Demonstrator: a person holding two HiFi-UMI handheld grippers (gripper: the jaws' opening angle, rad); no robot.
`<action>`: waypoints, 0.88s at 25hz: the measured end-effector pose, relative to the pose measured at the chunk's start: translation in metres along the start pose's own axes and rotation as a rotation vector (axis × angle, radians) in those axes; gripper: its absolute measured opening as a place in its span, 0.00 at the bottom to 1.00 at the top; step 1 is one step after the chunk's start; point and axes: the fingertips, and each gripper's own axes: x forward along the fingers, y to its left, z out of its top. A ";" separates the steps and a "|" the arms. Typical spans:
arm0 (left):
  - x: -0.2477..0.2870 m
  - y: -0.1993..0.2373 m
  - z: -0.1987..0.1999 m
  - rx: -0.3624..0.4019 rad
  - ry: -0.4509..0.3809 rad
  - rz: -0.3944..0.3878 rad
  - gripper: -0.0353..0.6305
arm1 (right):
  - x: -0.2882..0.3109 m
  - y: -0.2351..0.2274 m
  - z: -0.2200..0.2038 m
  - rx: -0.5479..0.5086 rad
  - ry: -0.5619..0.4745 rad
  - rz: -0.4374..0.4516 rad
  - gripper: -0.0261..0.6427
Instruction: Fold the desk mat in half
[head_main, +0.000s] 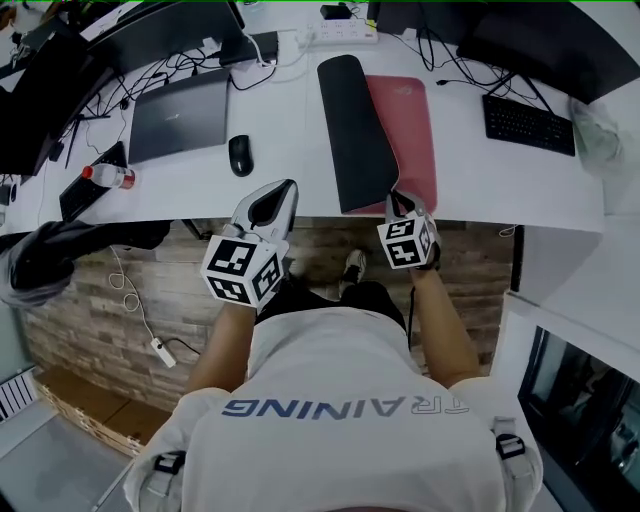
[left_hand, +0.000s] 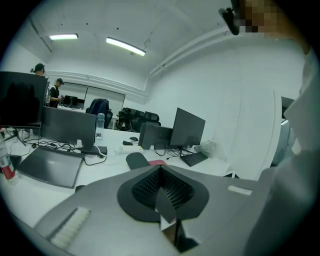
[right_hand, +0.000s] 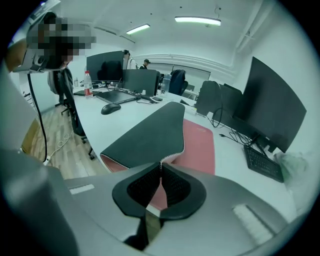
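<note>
The desk mat (head_main: 412, 130) lies on the white desk (head_main: 290, 120), red face up. Its left part is turned over as a black flap (head_main: 352, 130) that covers the red (right_hand: 200, 145). My right gripper (head_main: 399, 201) is at the mat's near edge, shut on the flap's near corner; in the right gripper view the stitched edge of the black flap (right_hand: 150, 132) runs into the closed tips of that gripper (right_hand: 161, 164). My left gripper (head_main: 283, 192) hovers at the desk's front edge, left of the mat, shut with nothing in it; the left gripper view shows its jaws (left_hand: 161, 169) meeting.
A closed laptop (head_main: 180, 115), a black mouse (head_main: 240, 155) and a bottle (head_main: 108, 176) lie left of the mat. A keyboard (head_main: 528, 123) sits to the right, a power strip (head_main: 340, 35) and monitors behind. A chair (head_main: 60, 255) stands at the left.
</note>
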 end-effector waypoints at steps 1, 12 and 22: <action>0.005 -0.007 0.000 0.003 0.004 -0.007 0.05 | -0.001 -0.008 -0.006 0.011 0.003 -0.006 0.08; 0.047 -0.062 0.006 0.062 0.038 -0.084 0.05 | -0.012 -0.067 -0.068 0.145 0.053 -0.072 0.08; 0.055 -0.082 0.009 0.080 0.028 -0.120 0.05 | -0.022 -0.084 -0.087 0.238 0.083 -0.068 0.18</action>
